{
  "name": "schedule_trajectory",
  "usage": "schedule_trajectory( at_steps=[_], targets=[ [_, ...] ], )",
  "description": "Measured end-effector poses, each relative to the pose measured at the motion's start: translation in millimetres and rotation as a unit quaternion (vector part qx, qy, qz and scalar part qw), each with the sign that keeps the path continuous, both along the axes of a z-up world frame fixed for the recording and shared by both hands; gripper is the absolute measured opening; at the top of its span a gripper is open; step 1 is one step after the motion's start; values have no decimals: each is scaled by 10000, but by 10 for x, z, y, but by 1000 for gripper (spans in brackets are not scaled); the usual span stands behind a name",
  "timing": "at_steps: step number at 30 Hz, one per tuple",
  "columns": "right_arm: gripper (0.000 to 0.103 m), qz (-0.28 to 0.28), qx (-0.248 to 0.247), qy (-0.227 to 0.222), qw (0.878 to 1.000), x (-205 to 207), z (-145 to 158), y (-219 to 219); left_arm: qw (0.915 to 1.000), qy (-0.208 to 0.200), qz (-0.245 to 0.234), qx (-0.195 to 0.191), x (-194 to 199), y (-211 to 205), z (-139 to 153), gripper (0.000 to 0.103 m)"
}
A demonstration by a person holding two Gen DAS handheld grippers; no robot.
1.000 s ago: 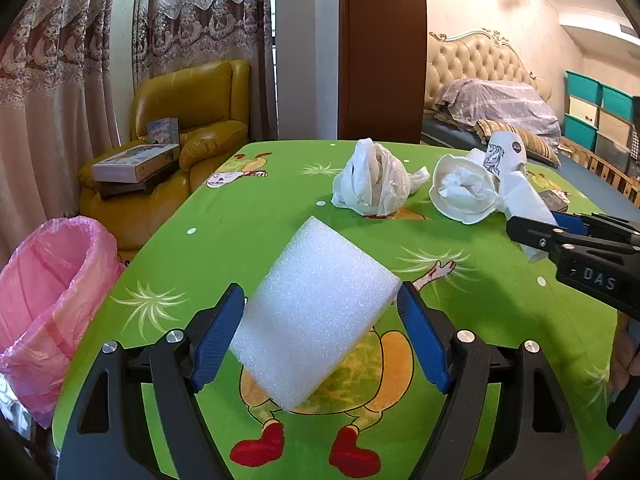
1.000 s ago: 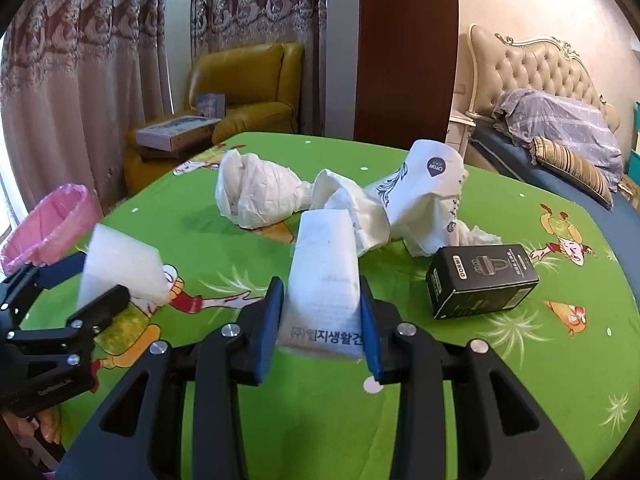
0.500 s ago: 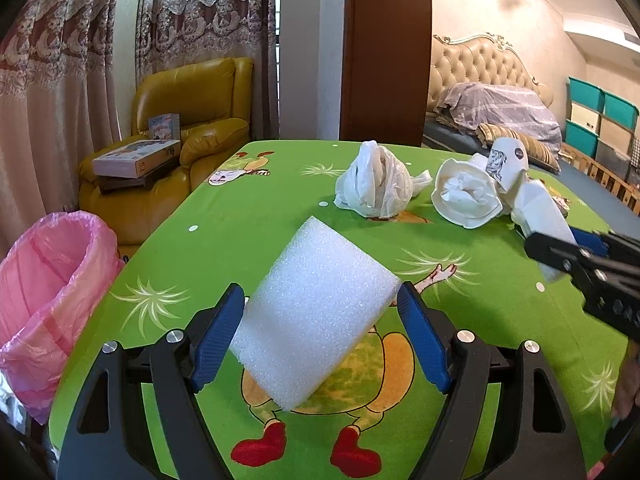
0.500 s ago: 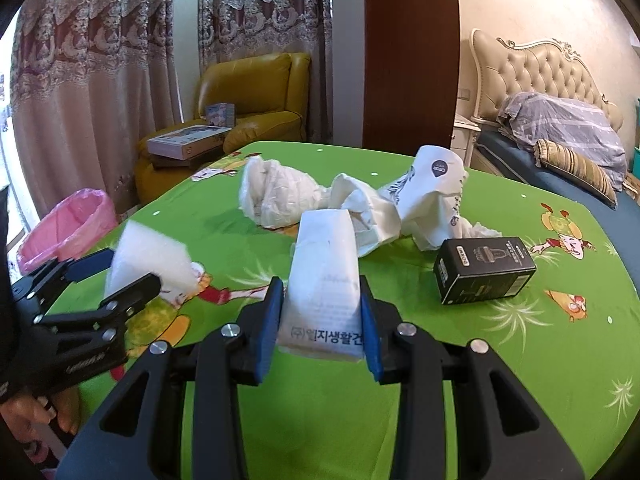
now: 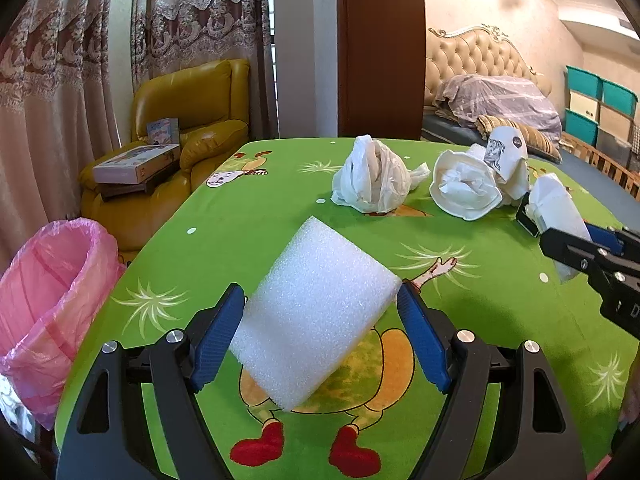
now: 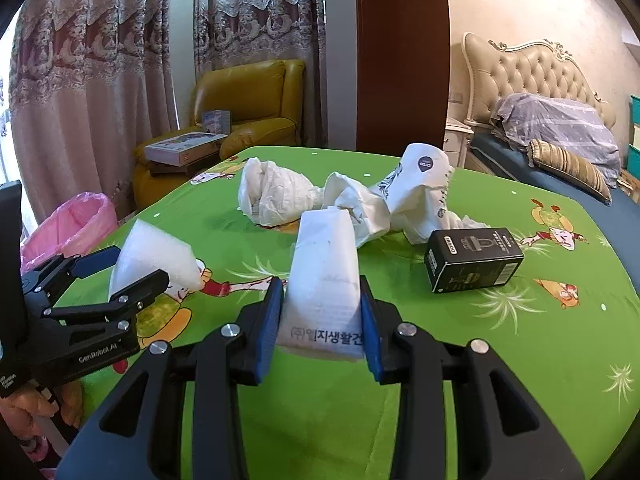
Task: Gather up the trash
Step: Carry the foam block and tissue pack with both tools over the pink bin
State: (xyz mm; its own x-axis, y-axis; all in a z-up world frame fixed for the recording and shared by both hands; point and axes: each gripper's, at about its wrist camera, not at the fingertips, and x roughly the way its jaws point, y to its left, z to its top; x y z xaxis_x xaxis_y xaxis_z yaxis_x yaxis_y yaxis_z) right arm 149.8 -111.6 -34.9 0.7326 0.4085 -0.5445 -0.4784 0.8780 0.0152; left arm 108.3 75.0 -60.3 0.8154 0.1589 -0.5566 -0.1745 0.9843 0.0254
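Two hand-held grippers: left (image 5: 320, 332), right (image 6: 322, 316). One white foam block (image 5: 312, 312), one printed paper packet (image 6: 324, 276). On the surface (image 5: 248, 224), at 12 o'clock: one crumpled plastic bag (image 5: 372, 180), one crumpled paper bag (image 6: 416, 196). One black box (image 6: 472, 258) at 2 o'clock. One pink-lined bin (image 5: 44, 300) at 9 o'clock.

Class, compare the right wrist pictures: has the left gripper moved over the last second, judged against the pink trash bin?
Yes. The left gripper, shut on the foam block, has moved rightward and farther over the table, away from the pink trash bin.
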Motion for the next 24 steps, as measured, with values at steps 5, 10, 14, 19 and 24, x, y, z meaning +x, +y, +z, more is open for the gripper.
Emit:
schedule_trajectory(
  at_steps=[5, 10, 14, 19, 24],
  targets=[
    [36, -3, 0, 20, 10000, 13, -9, 18, 9999, -114, -12, -22, -34, 14, 8, 74],
    [36, -68, 242, -126, 9996, -31, 36, -67, 9993, -291, 41, -241, -104, 82, 55, 74],
    [36, 32, 288, -272, 9992, -157, 67, -98, 9989, -348, -29, -297, -281, 53, 95, 74],
    [36, 201, 323, -257, 9989, -285, 67, -61, 9983, -555, -14, -175, -617, 17, 167, 74],
    [36, 437, 279, -340, 9981, -447, 73, 51, 9970, -774, 25, -75, -871, 93, 260, 74]
  ],
)
